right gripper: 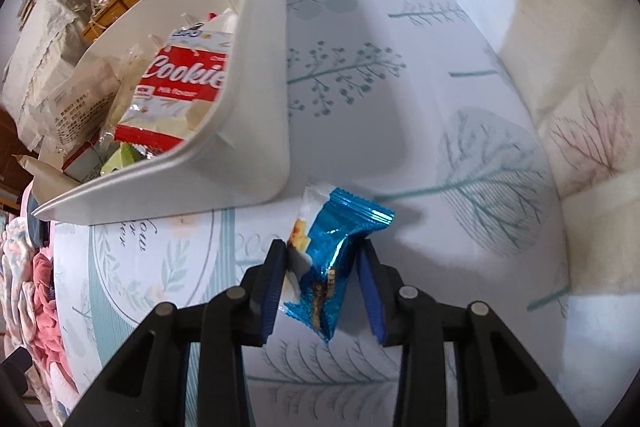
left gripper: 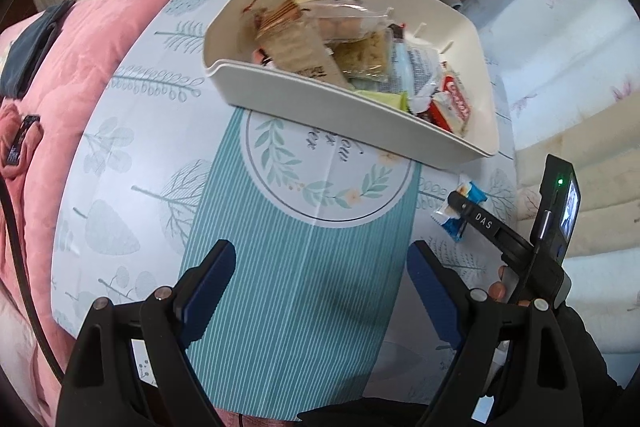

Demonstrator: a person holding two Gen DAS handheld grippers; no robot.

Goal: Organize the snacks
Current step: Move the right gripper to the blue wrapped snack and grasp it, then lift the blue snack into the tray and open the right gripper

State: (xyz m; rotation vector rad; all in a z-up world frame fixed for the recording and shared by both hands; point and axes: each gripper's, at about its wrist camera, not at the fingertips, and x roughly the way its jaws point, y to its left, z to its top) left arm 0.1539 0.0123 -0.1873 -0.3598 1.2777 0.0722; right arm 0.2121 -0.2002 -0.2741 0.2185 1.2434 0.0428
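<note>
While the left gripper (left gripper: 322,281) gapes, the right gripper (right gripper: 324,259) seemingly pinches the blue snack (right gripper: 330,259).

Leaf-print table (left gripper: 152,147): white bin (left gripper: 320,95), blue snack packet (right gripper: 336,259), seemingly touching.

Soft daylight all round — my fisheye bends the edges, glare flashes off the shiny blue foil snack packet (right gripper: 334,259), slight blur.
</note>
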